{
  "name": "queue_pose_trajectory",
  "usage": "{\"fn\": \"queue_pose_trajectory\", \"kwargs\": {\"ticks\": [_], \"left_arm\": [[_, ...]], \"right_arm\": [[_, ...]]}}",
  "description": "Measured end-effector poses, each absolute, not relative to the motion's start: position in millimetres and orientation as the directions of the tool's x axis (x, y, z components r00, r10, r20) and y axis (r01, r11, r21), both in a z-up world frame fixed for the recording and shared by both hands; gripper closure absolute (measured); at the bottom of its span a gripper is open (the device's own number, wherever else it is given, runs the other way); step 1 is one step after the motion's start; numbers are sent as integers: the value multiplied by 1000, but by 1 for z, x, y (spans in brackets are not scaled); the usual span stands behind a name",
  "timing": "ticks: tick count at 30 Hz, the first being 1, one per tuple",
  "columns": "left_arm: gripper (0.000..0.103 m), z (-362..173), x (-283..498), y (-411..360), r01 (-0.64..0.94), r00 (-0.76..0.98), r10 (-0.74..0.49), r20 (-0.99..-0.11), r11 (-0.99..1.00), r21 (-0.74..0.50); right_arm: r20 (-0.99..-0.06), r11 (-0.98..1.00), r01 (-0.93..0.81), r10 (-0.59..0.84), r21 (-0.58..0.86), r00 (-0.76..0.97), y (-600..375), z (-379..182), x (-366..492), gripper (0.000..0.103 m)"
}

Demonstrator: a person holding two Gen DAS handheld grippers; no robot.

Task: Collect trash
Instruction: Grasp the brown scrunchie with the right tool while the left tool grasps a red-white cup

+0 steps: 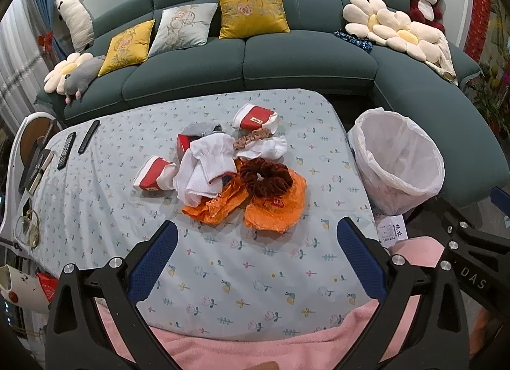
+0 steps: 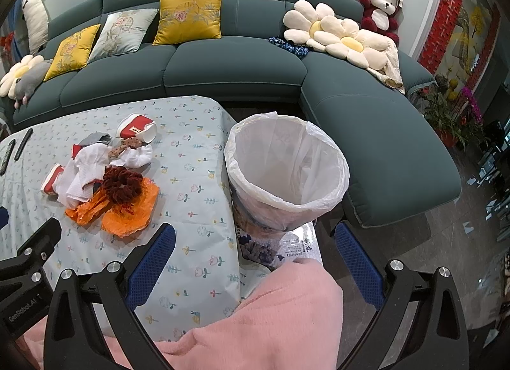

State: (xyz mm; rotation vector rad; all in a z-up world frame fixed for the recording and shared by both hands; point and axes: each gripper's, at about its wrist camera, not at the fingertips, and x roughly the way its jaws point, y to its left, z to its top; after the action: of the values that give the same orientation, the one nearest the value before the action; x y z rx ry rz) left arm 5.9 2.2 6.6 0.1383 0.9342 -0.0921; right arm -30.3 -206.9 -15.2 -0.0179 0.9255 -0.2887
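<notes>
The left tool (image 1: 256,261) is wide open and holds nothing. The trash pile (image 1: 229,172) lies straight ahead of it, well apart, so this tool is nearer. The right tool (image 2: 255,261) is wide open too, facing the lined bin (image 2: 287,172) just beside the surface (image 1: 95,204). A green sofa (image 1: 255,61) stands behind.

We see a table under a flowered cloth (image 1: 223,274). On it lie two remotes (image 1: 78,143), a heap of white cloths (image 1: 207,166), orange wrappers (image 1: 271,207), red-and-white cups (image 1: 255,118) and a dark red scrunchie (image 1: 264,177).
</notes>
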Motion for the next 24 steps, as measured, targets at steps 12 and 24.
{"fn": "queue_pose_trajectory", "kwargs": {"ticks": [12, 24], "left_arm": [[8, -8, 34, 37, 73, 583, -13, -812, 997, 37], [8, -41, 70, 113, -90, 564, 40, -825, 996, -14]], "right_arm": [[-789, 972, 201, -218, -121, 575, -191, -25, -5, 7], [-810, 992, 112, -109, -53, 577, -139, -59, 43, 7]]}}
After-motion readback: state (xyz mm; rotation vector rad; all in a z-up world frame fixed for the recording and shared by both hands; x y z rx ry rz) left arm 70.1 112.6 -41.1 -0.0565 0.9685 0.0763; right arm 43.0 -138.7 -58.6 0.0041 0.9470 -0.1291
